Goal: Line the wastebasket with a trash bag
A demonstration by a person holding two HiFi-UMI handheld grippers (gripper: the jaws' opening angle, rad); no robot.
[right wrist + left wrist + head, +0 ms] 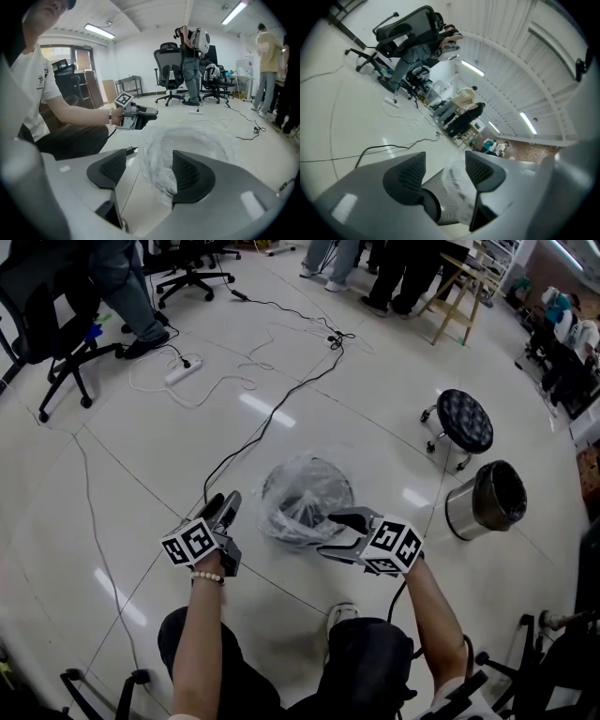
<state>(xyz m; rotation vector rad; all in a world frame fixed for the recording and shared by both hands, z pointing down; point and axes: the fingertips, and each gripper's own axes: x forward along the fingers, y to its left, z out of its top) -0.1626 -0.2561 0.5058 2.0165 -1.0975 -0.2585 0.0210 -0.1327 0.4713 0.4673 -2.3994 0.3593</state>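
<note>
A round grey mesh wastebasket (440, 200), wrapped in a crinkled clear plastic trash bag (314, 479), stands on the glossy white floor (122, 512) with free room around. The left gripper (228, 504) and right gripper (339, 532) are just beside its rim, both with jaws apart and holding nothing.

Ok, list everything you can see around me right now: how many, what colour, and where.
wastebasket: one, dark mesh, on the floor between the grippers
trash bag: one, clear, over the wastebasket's rim
metal bin: one, silver, on the floor to the right
stool: one, black, on castors, beyond the metal bin
power strip: one, white, floor at upper left
cables: several, black and white, across the floor
office chairs: at least two, black, upper left
people: several, standing at the far edge
left gripper: one, grey, jaws apart, empty
right gripper: one, grey, jaws apart, empty
</note>
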